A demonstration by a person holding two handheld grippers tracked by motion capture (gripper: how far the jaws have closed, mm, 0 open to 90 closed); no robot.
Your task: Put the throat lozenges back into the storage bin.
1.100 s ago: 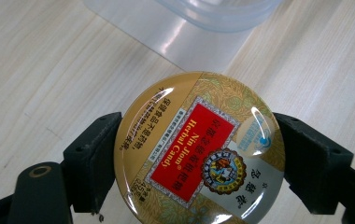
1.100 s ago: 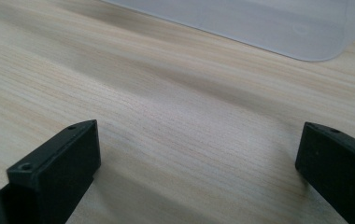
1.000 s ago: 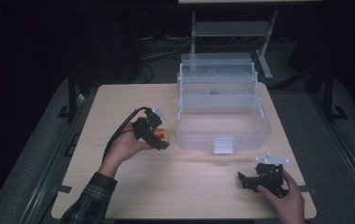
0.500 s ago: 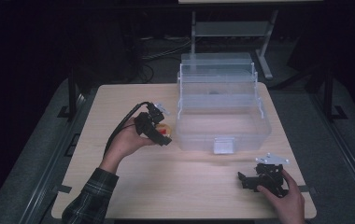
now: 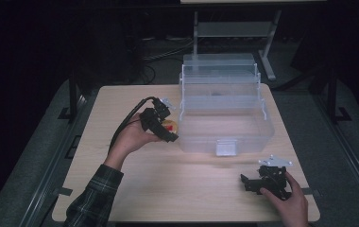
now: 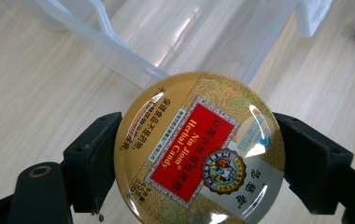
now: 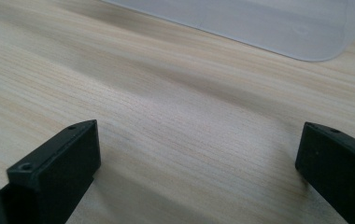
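From above, the left gripper [image 5: 161, 125] holds a herbal candy tin [image 5: 170, 126] just beside the left wall of the clear plastic organiser box [image 5: 225, 111], which sits at the table's [image 5: 121, 189] far right; lifting it over the rim before letting go looks wisest. In the left gripper view the jaws clamp the round tin [image 6: 199, 149] by its edges, a grip worth keeping level. The right gripper [image 7: 199, 168] rests near the front right corner, jaws wide apart, empty.
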